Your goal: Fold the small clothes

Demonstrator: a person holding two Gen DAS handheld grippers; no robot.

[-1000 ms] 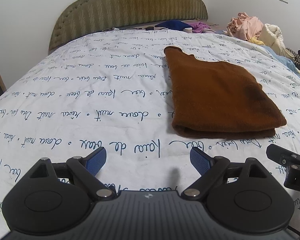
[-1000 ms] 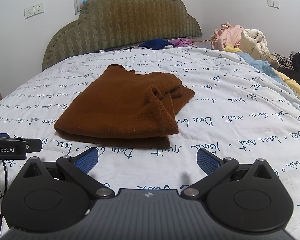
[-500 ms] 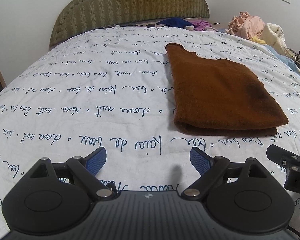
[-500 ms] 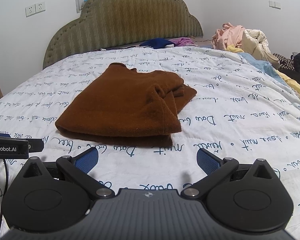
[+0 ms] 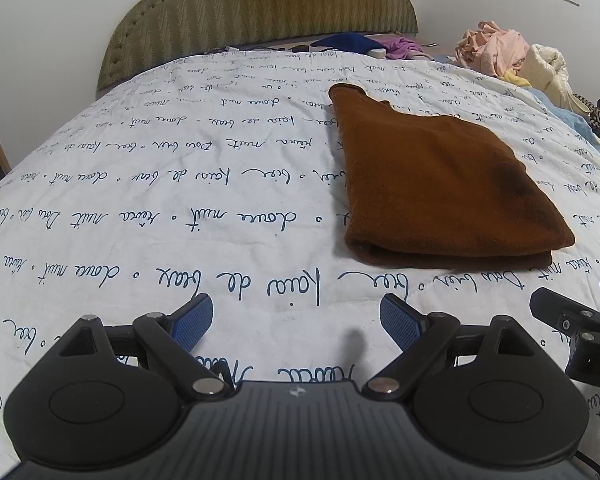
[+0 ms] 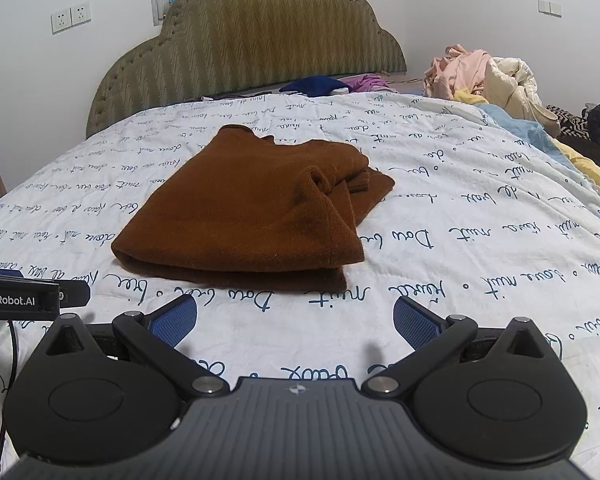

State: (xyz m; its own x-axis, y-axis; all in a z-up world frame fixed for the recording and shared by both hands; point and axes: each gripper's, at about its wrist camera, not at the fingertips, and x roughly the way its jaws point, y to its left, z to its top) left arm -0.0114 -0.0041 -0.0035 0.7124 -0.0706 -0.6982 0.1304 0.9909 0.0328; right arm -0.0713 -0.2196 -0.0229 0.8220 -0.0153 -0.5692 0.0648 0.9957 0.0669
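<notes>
A brown garment (image 5: 440,184) lies folded on the white bedspread (image 5: 180,200) with blue handwriting print; the right wrist view shows the brown garment (image 6: 252,208) straight ahead, with bunched layers at its right side. My left gripper (image 5: 296,320) hovers open over bare bedspread, short of the garment's near left corner, nothing between its blue pads. My right gripper (image 6: 296,322) is open too, just in front of the garment's near folded edge, apart from it. The right gripper's tip (image 5: 572,328) shows at the right edge of the left wrist view.
An olive padded headboard (image 6: 252,40) stands at the far end. Blue and purple clothes (image 6: 324,84) lie by it. A pile of pink, cream, blue and yellow laundry (image 6: 492,80) fills the bed's right side. The left gripper's body (image 6: 24,296) and a cable show at left.
Both views have crept slightly closer to the garment and tilted down a little; the garment itself lies unchanged and both grippers stay open.
</notes>
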